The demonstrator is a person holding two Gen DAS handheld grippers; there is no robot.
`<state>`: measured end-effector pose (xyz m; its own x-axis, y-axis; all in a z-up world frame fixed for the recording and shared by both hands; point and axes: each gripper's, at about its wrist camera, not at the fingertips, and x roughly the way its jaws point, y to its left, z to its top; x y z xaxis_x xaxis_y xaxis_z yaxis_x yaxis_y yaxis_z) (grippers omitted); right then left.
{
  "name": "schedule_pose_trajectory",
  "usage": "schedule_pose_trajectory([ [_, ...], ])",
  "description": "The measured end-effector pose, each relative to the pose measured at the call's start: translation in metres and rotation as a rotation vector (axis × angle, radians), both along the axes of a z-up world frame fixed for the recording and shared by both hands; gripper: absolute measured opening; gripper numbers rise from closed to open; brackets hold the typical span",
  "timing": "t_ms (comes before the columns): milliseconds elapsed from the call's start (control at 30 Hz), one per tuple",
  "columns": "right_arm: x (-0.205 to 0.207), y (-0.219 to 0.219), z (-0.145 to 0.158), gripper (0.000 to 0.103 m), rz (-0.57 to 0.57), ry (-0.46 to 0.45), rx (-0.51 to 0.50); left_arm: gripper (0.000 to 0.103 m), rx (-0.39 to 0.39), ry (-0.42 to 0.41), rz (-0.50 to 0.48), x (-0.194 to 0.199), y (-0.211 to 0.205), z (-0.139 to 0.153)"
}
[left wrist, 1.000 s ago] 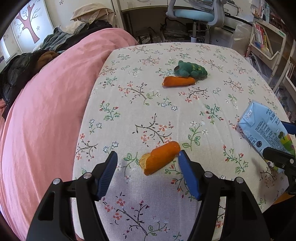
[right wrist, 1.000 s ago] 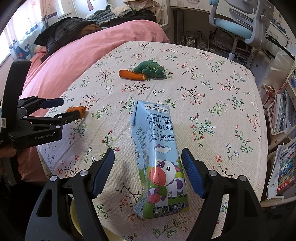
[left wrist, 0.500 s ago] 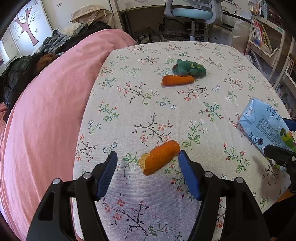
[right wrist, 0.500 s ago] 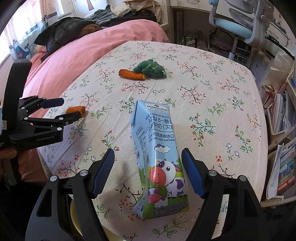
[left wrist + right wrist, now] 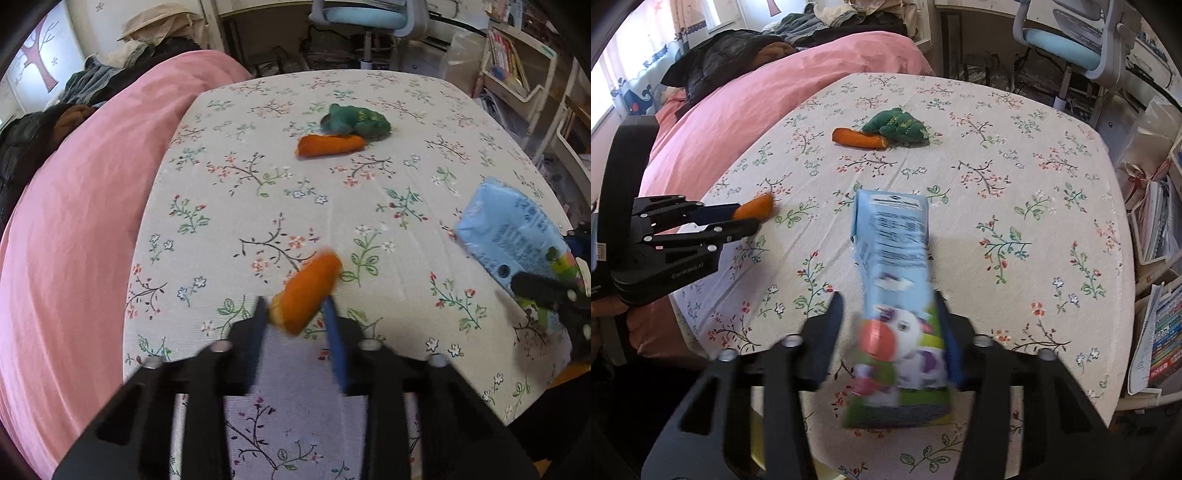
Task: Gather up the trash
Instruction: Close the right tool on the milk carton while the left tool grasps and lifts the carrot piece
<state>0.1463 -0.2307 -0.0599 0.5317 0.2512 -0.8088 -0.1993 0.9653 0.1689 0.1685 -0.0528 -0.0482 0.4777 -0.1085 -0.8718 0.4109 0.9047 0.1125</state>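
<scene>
A stubby orange carrot piece (image 5: 310, 291) lies near the front left of the floral table (image 5: 258, 192). My left gripper (image 5: 294, 314) is closing, and its blue pads press on the piece's near end. The same grip shows from the side in the right wrist view, carrot piece (image 5: 755, 208) at the left gripper's tips (image 5: 746, 221). A blue milk carton (image 5: 890, 243) with a cow print lies between the jaws of my right gripper (image 5: 888, 301). These jaws are closing; the right pad touches the carton, the left pad stands a little apart. The carton (image 5: 506, 229) also shows at the right.
A second carrot piece (image 5: 328, 144) and a green plush frog (image 5: 354, 120) lie together at the far middle of the table. Pink bedding (image 5: 74, 221) borders the table's left side. An office chair (image 5: 1067, 40) stands behind, and bookshelves (image 5: 1163, 332) line the right.
Both grippers' jaws have narrowed from wide apart. The left pads now pinch the near carrot piece, which tipped slightly. The carton has shifted between the right jaws.
</scene>
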Motion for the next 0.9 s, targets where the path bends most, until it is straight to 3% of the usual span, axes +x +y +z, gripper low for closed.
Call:
schedule_pose_trajectory([
  [33, -0.001, 0.001, 0.001, 0.034, 0.003, -0.008, -0.001, 0.024, -0.002, -0.002, -0.001, -0.001, 0.000, 0.001],
  [367, -0.007, 0.000, 0.015, 0.033, 0.008, -0.069, 0.028, 0.013, -0.149, -0.077, 0.072, 0.001, 0.019, 0.029],
  [533, -0.004, 0.003, 0.011, 0.033, 0.018, -0.046, 0.018, 0.013, -0.151, -0.034, 0.056, 0.006, 0.017, 0.023],
  [633, -0.002, 0.007, 0.002, 0.034, 0.028, -0.006, -0.004, 0.014, -0.064, 0.001, 0.046, 0.007, 0.008, 0.008],
  [667, -0.003, 0.007, 0.001, 0.034, 0.029, -0.005, -0.009, 0.019, -0.035, 0.008, 0.035, 0.008, 0.006, 0.003],
  [767, -0.003, 0.007, 0.000, 0.034, 0.029, -0.003, -0.008, 0.055, 0.002, -0.033, 0.068, 0.009, 0.009, 0.002],
  [900, -0.004, 0.010, -0.001, 0.034, 0.040, -0.002, -0.008, 0.059, -0.019, -0.034, 0.100, 0.015, 0.017, 0.002],
])
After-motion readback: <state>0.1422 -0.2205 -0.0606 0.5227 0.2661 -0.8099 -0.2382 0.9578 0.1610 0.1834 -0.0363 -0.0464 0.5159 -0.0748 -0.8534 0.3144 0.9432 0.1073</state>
